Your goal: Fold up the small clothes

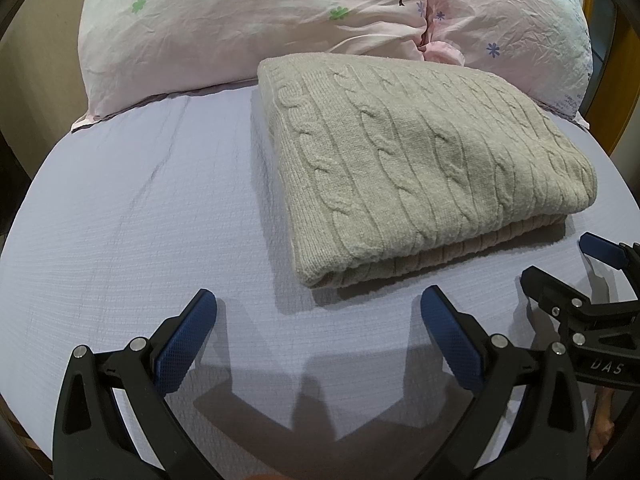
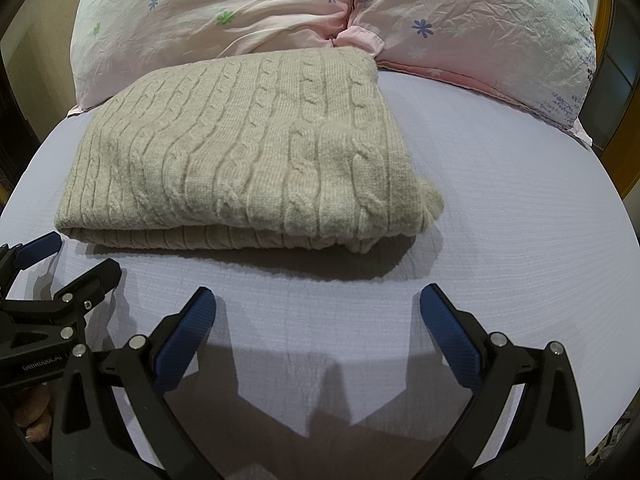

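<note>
A beige cable-knit sweater [image 1: 420,160] lies folded in a thick rectangle on the lilac bed sheet [image 1: 140,220]; it also shows in the right wrist view [image 2: 248,152]. My left gripper [image 1: 318,304] is open and empty, hovering over the sheet just in front of the sweater's near edge. My right gripper [image 2: 318,304] is open and empty, in front of the sweater's near right corner. Each gripper shows at the edge of the other's view: the right one [image 1: 560,260] and the left one [image 2: 76,256].
Two pink flowered pillows [image 1: 248,28] [image 2: 480,28] lie behind the sweater at the head of the bed. Bare sheet [image 2: 500,200] stretches left of the sweater in the left wrist view and right of it in the right wrist view. A wooden frame [image 1: 624,92] stands at the far right.
</note>
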`<state>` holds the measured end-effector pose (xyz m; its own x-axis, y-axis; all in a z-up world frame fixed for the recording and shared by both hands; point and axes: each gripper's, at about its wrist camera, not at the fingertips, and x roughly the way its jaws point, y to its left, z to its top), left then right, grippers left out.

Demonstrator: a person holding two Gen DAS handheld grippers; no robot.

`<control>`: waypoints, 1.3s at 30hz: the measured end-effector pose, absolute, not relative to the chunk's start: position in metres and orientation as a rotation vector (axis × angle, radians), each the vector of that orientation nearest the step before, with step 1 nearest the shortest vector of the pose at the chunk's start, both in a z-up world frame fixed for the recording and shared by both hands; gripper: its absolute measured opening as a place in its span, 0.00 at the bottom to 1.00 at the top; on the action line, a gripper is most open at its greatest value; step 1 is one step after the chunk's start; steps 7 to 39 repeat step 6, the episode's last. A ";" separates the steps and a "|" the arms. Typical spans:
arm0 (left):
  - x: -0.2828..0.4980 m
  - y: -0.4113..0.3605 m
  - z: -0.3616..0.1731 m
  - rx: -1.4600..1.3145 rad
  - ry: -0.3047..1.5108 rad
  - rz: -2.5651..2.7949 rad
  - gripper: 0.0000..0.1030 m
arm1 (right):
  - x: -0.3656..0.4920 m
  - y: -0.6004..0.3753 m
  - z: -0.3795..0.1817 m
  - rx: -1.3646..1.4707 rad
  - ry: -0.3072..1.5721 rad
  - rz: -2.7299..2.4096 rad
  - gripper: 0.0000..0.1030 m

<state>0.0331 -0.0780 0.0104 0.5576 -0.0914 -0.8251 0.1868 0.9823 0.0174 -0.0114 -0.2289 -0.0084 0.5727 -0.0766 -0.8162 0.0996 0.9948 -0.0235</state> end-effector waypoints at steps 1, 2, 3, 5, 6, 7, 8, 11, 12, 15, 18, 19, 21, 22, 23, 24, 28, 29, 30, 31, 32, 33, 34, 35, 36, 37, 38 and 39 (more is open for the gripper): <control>0.034 -0.078 0.010 0.108 0.963 -0.163 0.99 | -0.011 -0.229 -0.008 0.026 0.955 -0.103 0.98; 0.033 -0.078 0.011 0.107 0.962 -0.164 0.99 | -0.011 -0.229 -0.008 0.026 0.955 -0.103 0.98; 0.033 -0.078 0.011 0.107 0.960 -0.163 0.99 | -0.011 -0.229 -0.008 0.026 0.955 -0.103 0.98; 0.033 -0.078 0.010 0.106 0.956 -0.161 0.99 | -0.011 -0.229 -0.008 0.026 0.955 -0.103 0.98; 0.032 -0.078 0.010 0.106 0.955 -0.160 0.99 | -0.011 -0.229 -0.008 0.026 0.955 -0.103 0.98; 0.032 -0.078 0.010 0.106 0.955 -0.160 0.99 | -0.011 -0.229 -0.008 0.026 0.955 -0.103 0.98; 0.032 -0.078 0.010 0.106 0.955 -0.160 0.99 | -0.011 -0.229 -0.008 0.026 0.955 -0.103 0.98; 0.032 -0.078 0.010 0.106 0.955 -0.160 0.99 | -0.011 -0.229 -0.008 0.026 0.955 -0.103 0.98; 0.032 -0.078 0.010 0.106 0.955 -0.160 0.99 | -0.011 -0.229 -0.008 0.026 0.955 -0.103 0.98; 0.032 -0.078 0.010 0.106 0.955 -0.160 0.99 | -0.011 -0.229 -0.008 0.026 0.955 -0.103 0.98; 0.032 -0.078 0.010 0.106 0.955 -0.160 0.99 | -0.011 -0.229 -0.008 0.026 0.955 -0.103 0.98; 0.032 -0.078 0.010 0.106 0.955 -0.160 0.99 | -0.011 -0.229 -0.008 0.026 0.955 -0.103 0.98; 0.032 -0.078 0.010 0.106 0.955 -0.160 0.99 | -0.011 -0.229 -0.008 0.026 0.955 -0.103 0.98; 0.032 -0.078 0.010 0.106 0.955 -0.160 0.99 | -0.011 -0.229 -0.008 0.026 0.955 -0.103 0.98; 0.032 -0.078 0.010 0.106 0.955 -0.160 0.99 | -0.011 -0.229 -0.008 0.026 0.955 -0.103 0.98; 0.032 -0.078 0.010 0.106 0.955 -0.160 0.99 | -0.011 -0.229 -0.008 0.026 0.955 -0.103 0.98; 0.032 -0.078 0.010 0.106 0.955 -0.160 0.99 | -0.011 -0.229 -0.008 0.026 0.955 -0.103 0.98; 0.032 -0.078 0.010 0.106 0.955 -0.160 0.99 | -0.011 -0.229 -0.008 0.026 0.955 -0.103 0.98; 0.032 -0.078 0.010 0.106 0.955 -0.160 0.99 | -0.011 -0.229 -0.008 0.026 0.955 -0.103 0.98; 0.032 -0.078 0.010 0.106 0.955 -0.160 0.99 | -0.011 -0.229 -0.008 0.026 0.955 -0.103 0.98; 0.032 -0.078 0.010 0.106 0.955 -0.160 0.99 | -0.011 -0.229 -0.008 0.026 0.955 -0.103 0.98; 0.032 -0.078 0.010 0.106 0.955 -0.160 0.99 | -0.011 -0.229 -0.008 0.026 0.955 -0.103 0.98; 0.032 -0.078 0.010 0.106 0.955 -0.160 0.99 | -0.011 -0.229 -0.008 0.026 0.955 -0.103 0.98; 0.032 -0.078 0.010 0.106 0.955 -0.160 0.99 | -0.011 -0.229 -0.008 0.026 0.955 -0.103 0.98; 0.032 -0.078 0.010 0.106 0.955 -0.160 0.99 | -0.011 -0.229 -0.008 0.026 0.955 -0.103 0.98; 0.032 -0.078 0.010 0.106 0.955 -0.160 0.99 | -0.011 -0.229 -0.008 0.026 0.955 -0.103 0.98; 0.032 -0.078 0.010 0.106 0.955 -0.160 0.99 | -0.011 -0.229 -0.008 0.026 0.955 -0.103 0.98; 0.032 -0.078 0.010 0.106 0.955 -0.160 0.99 | -0.011 -0.229 -0.008 0.026 0.955 -0.103 0.98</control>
